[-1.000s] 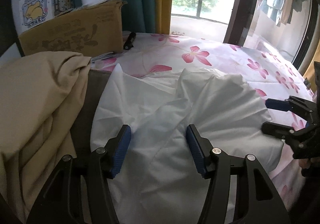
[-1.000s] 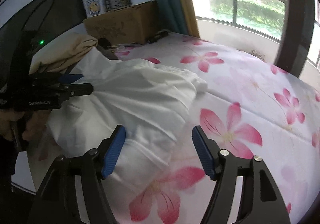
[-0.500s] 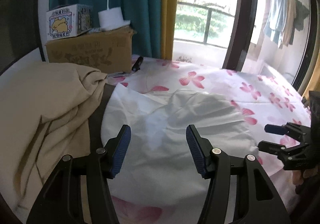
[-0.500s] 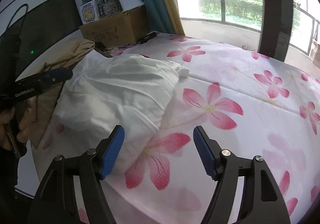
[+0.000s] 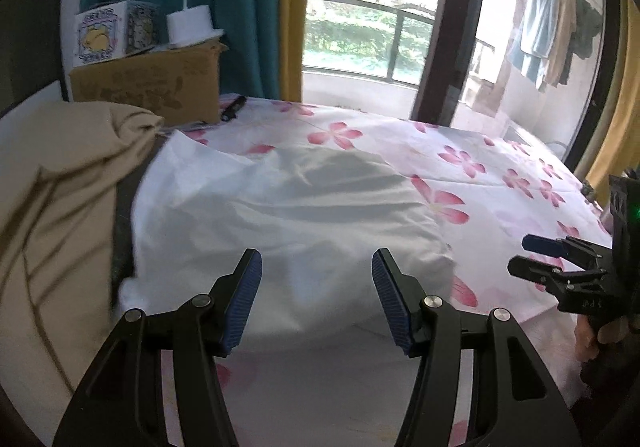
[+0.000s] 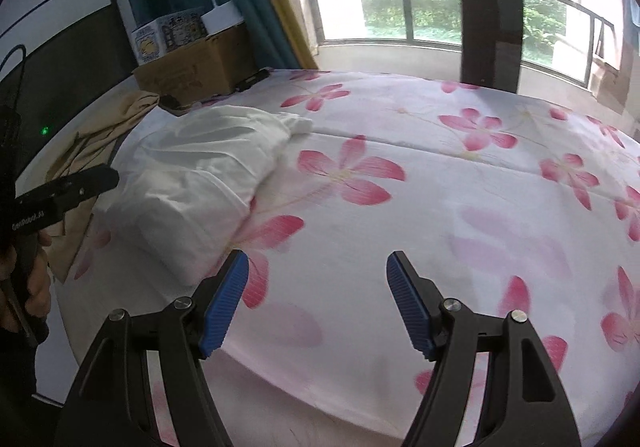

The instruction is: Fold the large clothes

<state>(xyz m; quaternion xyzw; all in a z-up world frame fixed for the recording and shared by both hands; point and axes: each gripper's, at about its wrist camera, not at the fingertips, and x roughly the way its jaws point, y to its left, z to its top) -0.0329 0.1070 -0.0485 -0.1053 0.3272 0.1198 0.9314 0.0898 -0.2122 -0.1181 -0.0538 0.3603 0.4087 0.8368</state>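
Behind the flowered bedsheet (image 6: 460, 215) we see a balcony window, teal and yellow curtains, and a cardboard box (image 5: 152, 83) that we take as our landmark. Just in front of that box, the white garment (image 5: 288, 215) lies in a soft, rumpled bundle on the sheet, with a beige cloth (image 5: 60, 199) heaped on the side of it away from the window. Our left gripper (image 5: 316, 287) hovers over the garment's near edge, jaws spread and pinching nothing; our right gripper (image 6: 316, 299) hangs over bare sheet, farther from the box, jaws likewise spread and empty. We judge 3 risks: a pinch could catch the sheet along with the garment, since both are pale and lie flush; a grab at the bundle could take several layers at once and lock creases into the fold; and the beige cloth touching the garment could be dragged along. On the left gripper's side, as the right wrist view shows it, we read "GenRobot.AI". The box carries printing too blurred to read, and the small carton (image 5: 108, 33) on top shows a yellow cartoon figure with illegible text.
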